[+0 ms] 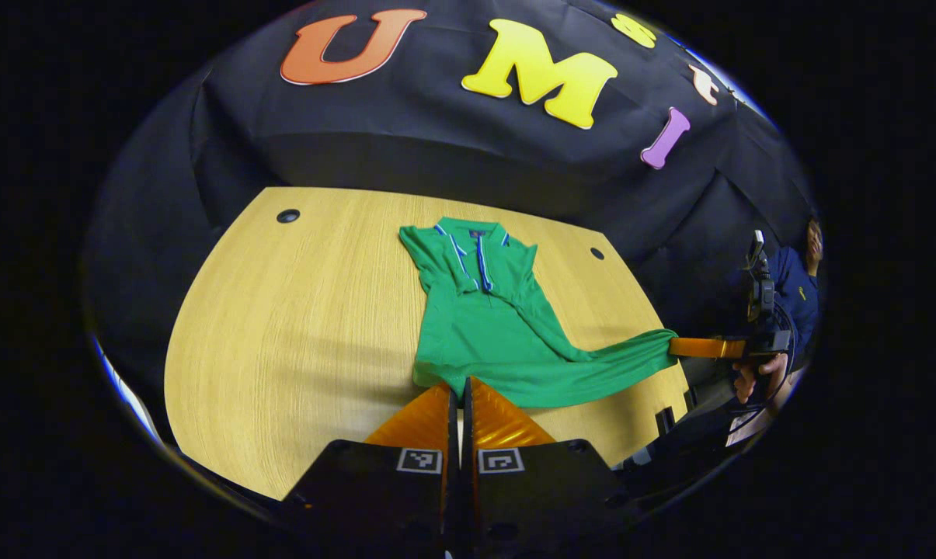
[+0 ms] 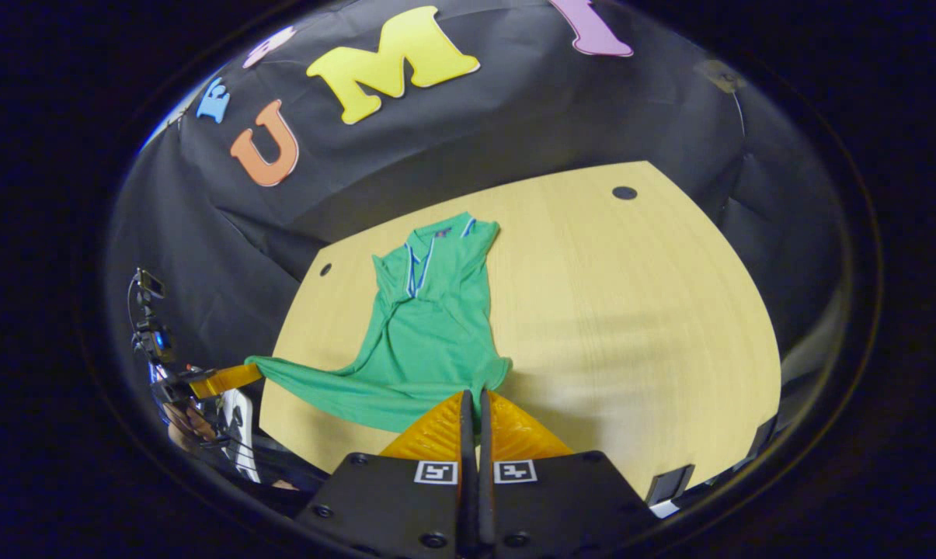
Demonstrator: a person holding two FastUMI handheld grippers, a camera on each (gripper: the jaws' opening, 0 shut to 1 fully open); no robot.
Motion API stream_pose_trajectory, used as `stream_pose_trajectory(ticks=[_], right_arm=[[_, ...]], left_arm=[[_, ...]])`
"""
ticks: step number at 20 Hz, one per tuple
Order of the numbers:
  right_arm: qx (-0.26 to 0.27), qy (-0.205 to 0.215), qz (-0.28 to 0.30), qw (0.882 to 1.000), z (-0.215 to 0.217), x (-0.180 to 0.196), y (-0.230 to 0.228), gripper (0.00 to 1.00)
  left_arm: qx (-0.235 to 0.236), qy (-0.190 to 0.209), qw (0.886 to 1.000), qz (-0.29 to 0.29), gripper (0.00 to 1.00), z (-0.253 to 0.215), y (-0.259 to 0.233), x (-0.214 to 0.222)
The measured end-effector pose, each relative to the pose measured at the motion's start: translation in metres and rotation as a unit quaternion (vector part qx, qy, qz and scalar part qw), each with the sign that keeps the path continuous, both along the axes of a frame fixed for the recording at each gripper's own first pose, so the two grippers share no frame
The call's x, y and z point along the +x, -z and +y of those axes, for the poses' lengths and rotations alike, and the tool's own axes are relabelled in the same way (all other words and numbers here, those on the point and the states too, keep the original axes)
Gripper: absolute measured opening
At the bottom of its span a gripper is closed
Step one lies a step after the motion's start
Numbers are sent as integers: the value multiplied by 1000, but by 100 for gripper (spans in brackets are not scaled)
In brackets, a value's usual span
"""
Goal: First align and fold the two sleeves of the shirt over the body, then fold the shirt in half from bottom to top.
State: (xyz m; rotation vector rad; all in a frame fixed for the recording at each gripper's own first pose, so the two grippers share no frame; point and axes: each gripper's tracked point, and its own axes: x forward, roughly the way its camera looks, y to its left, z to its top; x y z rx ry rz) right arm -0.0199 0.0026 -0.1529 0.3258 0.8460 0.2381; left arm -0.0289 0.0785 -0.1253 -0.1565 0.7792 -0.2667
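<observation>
**A:** Starting at the left gripper (image 1: 461, 394), what has it got?

**B:** Its fingers are clamped together on the hem (image 1: 514, 388) of the green shirt (image 1: 483, 326), at the end farthest from the collar (image 1: 471, 233). The cloth runs right into the tips.

**A:** And the right gripper (image 2: 474, 407)?

**B:** Same story. It is closed on the other hem corner, equally far from the collar. In the left gripper view you can see it pulling its corner out sideways, so the hem stretches taut between the two (that corner hangs past the edge of the table (image 1: 297, 310)).

**A:** So which way does the shirt lie from them?

**B:** Straight ahead of both. Its long axis runs from the hem at the fingertips away to the collar, which lies flat near the table's far side. The body between hem and collar rests on the wood, and only the stretched corner is lifted.

**A:** Sleeves?

**B:** They look tucked in over the body just below the collar, since the shirt is narrow there. I'd judge the sleeve step done and the bottom-to-top fold the one in hand.

**A:** Then the move turns on what?

**B:** On carrying both corners along that axis toward the collar together. Neither gripper is clearly nearer to it. The right one sits wider out, so it would need to come inward as it goes, or the hem will land skewed across the collar.
</observation>
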Motion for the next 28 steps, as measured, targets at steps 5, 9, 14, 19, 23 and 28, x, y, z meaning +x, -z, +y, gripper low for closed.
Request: stream_pose_trajectory(ticks=[5, 9, 14, 19, 23, 28], right_arm=[[-4, -4, -49, 999, 11, 58, -36, 2], [-24, -2, -96, 995, 20, 115, -58, 2], [-40, -1, -132, 990, 35, 186, -52, 2], [-48, -7, -148, 988, 50, 255, -26, 2], [-61, -3, -164, 984, 49, 307, 7, 2], [-95, -3, -162, 982, 42, 350, 56, 2]], left_arm=[[9, -2, 999, -46, 3, 10, -27, 59], [5, -13, 997, -75, 3, 13, -42, 113], [-3, -36, 994, -103, 3, 15, -37, 184], [5, -62, 992, -111, 3, 20, -3, 248], [9, -92, 987, -133, 3, 31, 26, 297], [28, -98, 986, -132, 3, 30, 73, 339]])
